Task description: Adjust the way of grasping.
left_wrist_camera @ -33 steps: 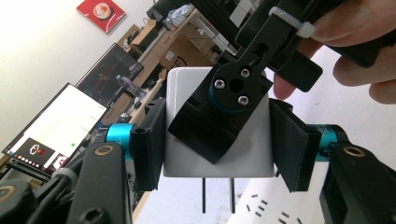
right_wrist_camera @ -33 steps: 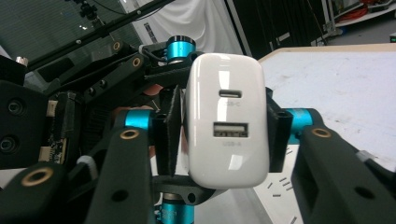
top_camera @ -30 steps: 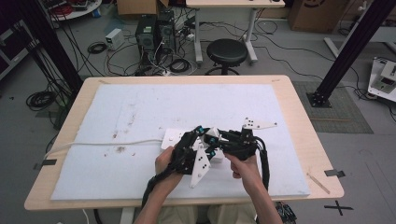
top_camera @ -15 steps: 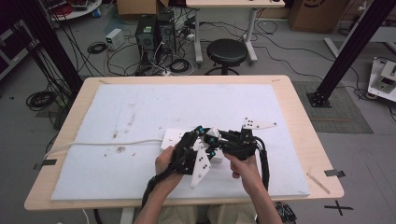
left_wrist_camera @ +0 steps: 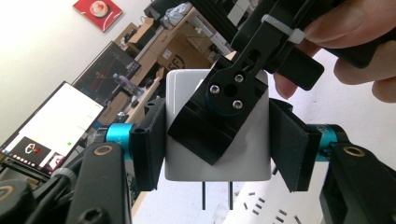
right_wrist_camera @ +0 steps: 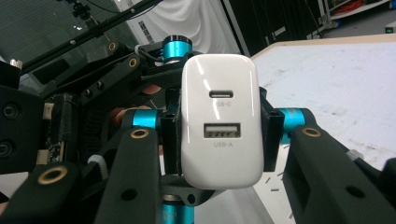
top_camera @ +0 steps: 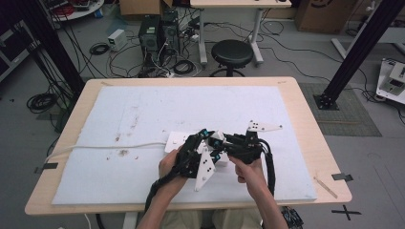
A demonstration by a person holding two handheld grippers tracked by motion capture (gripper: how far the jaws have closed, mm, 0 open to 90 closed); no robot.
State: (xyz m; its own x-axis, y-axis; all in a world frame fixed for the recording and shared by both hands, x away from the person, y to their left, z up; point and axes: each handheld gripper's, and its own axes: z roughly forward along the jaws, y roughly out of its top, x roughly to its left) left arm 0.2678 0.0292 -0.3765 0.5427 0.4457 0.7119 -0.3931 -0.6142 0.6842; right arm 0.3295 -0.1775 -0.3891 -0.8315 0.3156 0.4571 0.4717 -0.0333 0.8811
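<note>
White USB charger clamped from two sides at once, held up just above the near middle of the table: left gripper closed on its flat sides, right gripper closed on its edges, port face with USB-C and USB-A sockets turned toward the right gripper view, two prongs pointing down in the left gripper view. Right gripper's jaw lying across the charger's back there, covering much of it. In the high view, both grippers meeting nose to nose over the charger, left gripper, right gripper, hands crowding it. Just to the left, touching the cluster, a white power strip with its white cord trailing left off the table edge. Underneath, a white foam mat, speckled with brown marks, on a wooden table. Beyond the far edge, a black stool, computer towers, loose cables on grey floor, black frame posts at both sides
</note>
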